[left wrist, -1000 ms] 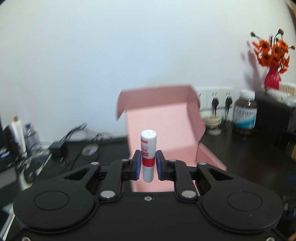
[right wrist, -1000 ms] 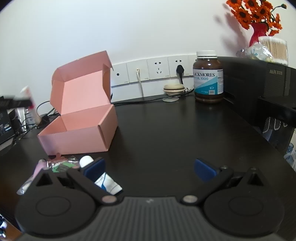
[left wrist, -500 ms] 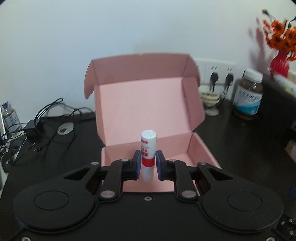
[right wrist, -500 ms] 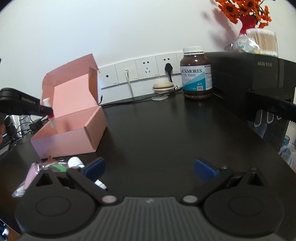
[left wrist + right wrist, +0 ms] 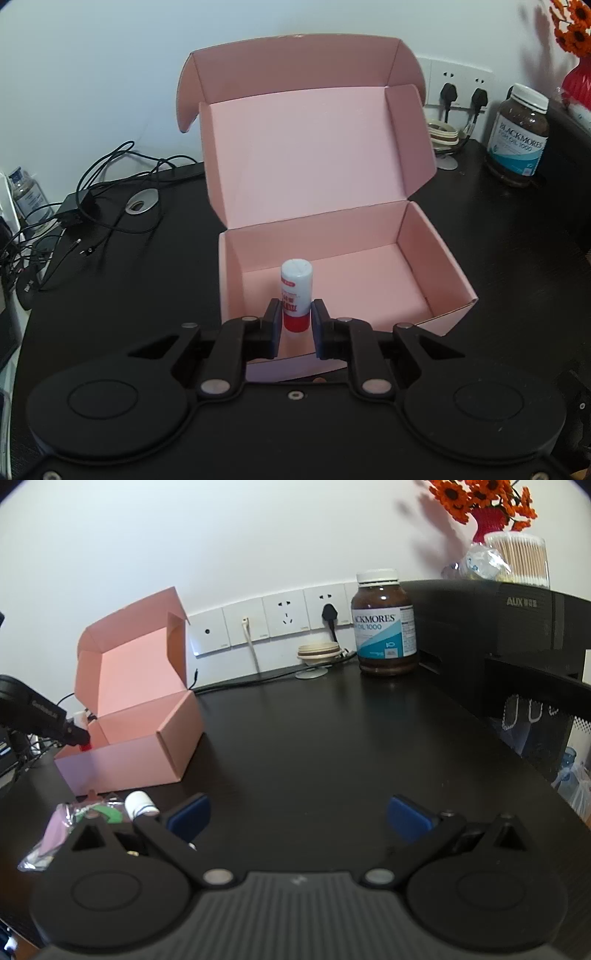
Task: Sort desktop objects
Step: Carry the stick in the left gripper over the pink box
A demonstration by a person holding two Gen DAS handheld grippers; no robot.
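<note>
My left gripper (image 5: 294,317) is shut on a white and red glue stick (image 5: 296,291), held upright over the front left part of the open pink cardboard box (image 5: 436,258). From the right wrist view the left gripper (image 5: 79,734) sits at the box's (image 5: 147,753) left front edge. My right gripper (image 5: 299,818) is open and empty, low over the black desk. A white-capped tube (image 5: 140,805) and a clear plastic packet (image 5: 70,823) lie beside its left finger, in front of the box.
A brown Blackmores bottle (image 5: 386,624) stands at the back right by a black appliance (image 5: 498,627). Wall sockets (image 5: 284,614), a small round stand (image 5: 317,657), and a red vase of orange flowers (image 5: 487,506). Cables and a charger (image 5: 81,210) lie left of the box.
My left gripper has carried the glue stick forward and down over the box's opening. My right gripper has drifted a little; it stays open.
</note>
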